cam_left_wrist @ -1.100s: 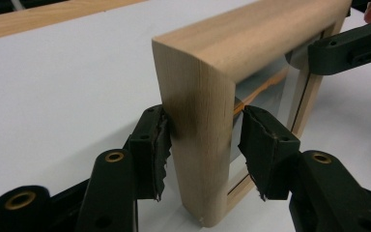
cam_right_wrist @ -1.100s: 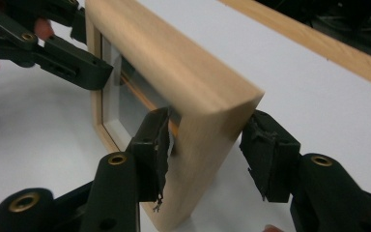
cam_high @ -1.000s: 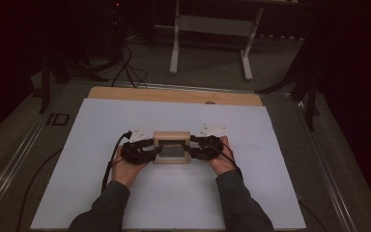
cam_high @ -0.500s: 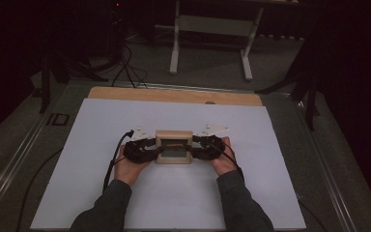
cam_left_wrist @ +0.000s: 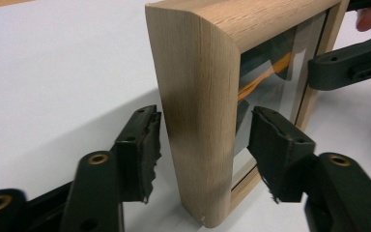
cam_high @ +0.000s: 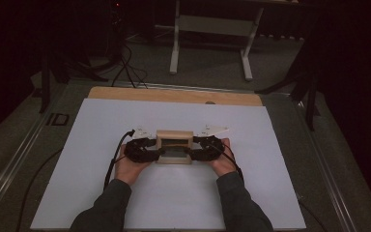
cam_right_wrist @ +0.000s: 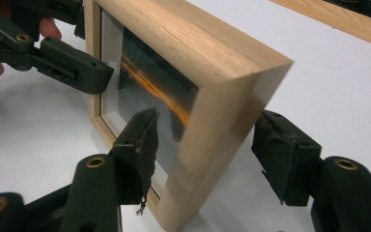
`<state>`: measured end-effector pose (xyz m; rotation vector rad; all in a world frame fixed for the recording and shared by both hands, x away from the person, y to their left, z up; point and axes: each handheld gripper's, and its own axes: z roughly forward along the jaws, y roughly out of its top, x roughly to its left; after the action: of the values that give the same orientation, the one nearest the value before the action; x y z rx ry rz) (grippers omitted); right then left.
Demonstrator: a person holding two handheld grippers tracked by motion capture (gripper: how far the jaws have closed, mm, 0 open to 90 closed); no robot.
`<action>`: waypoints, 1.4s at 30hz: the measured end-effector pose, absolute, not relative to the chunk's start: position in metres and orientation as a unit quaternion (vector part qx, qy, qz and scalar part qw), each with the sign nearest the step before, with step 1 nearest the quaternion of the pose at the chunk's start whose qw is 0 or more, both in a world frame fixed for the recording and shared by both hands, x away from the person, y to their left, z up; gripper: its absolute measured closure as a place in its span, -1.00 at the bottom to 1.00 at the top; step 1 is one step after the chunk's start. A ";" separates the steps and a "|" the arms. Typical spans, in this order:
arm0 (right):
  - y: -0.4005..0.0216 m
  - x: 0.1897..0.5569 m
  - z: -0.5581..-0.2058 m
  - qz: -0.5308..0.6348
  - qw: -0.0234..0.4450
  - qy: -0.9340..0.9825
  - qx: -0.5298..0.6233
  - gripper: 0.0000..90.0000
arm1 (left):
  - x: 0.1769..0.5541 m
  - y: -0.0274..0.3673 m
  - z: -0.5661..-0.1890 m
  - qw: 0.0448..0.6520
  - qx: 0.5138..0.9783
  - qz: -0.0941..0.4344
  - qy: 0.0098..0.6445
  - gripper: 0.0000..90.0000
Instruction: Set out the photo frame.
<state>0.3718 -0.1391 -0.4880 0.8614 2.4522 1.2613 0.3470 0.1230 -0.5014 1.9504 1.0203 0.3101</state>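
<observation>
White surface [cam_high: 101,193] under upright wooden frame [cam_high: 174,146]; left gripper [cam_left_wrist: 200,145] and right gripper [cam_right_wrist: 205,150] jaws just opening, released, straddling its ends.

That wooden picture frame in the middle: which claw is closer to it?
Neither clearly. The left claw straddles the left end of the wooden picture frame, the right claw its right end. Both have just opened, with small gaps at their pads.

Both forearms in from bottom, hands level and facing inward. Left gripper [cam_high: 160,152]: jaws just opened further, fingers [cam_left_wrist: 140,150] apart with gaps on both sides. Right gripper [cam_high: 189,152]: same, jaws just widened, fingers [cam_right_wrist: 137,150] not pressing.
</observation>
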 end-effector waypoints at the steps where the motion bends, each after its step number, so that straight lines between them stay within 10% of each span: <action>1: -0.140 0.372 -0.488 0.435 0.126 0.841 0.296 -0.10 | 0.347 0.123 -0.501 0.444 0.786 0.125 0.411 -0.04; 42: -0.204 0.329 -0.479 0.425 0.156 0.834 0.314 -0.23 | 0.295 0.194 -0.480 0.442 0.781 0.184 0.401 -0.05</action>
<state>0.3286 -0.2043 -0.4787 0.8990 2.3886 1.2166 0.2945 0.1944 -0.4802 1.9371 0.9948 0.4575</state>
